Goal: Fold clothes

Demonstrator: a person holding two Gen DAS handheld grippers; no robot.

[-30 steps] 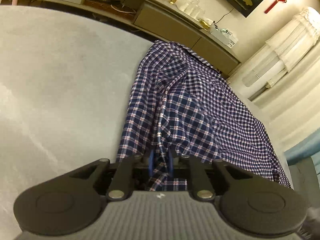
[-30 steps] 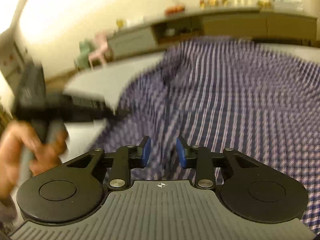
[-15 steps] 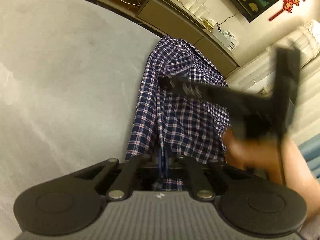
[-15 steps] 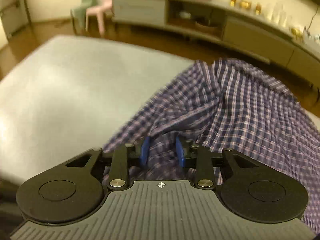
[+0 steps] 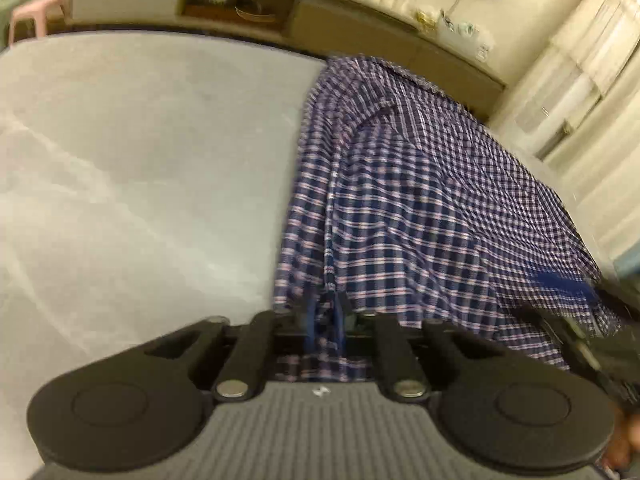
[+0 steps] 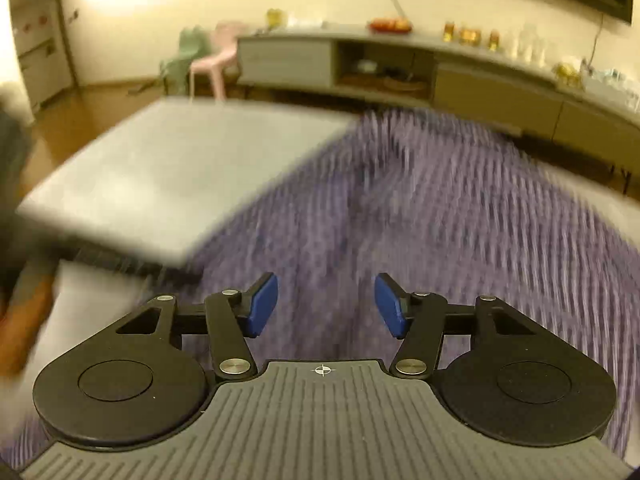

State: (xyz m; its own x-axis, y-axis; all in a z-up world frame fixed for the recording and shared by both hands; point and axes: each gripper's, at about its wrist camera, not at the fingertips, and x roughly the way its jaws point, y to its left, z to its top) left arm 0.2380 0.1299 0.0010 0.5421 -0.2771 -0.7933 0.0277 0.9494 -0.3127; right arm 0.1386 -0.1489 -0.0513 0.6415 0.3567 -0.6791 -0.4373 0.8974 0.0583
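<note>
The blue-and-white checked cotton shirt point(image 5: 420, 208) stretched lengthwise away from the left tongs point(image 5: 323, 320), clamped on its near hem, while the right tongs point(image 6: 326, 306), nothing between them, were opening over its middle.

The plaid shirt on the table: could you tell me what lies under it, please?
The plaid shirt lies on the grey table, bare beside it. Anything beneath the cloth is covered.

Navy-and-white plaid shirt point(image 5: 420, 200), pale grey table point(image 5: 140, 160), blue-padded black tongs point(image 6: 326, 306).
</note>
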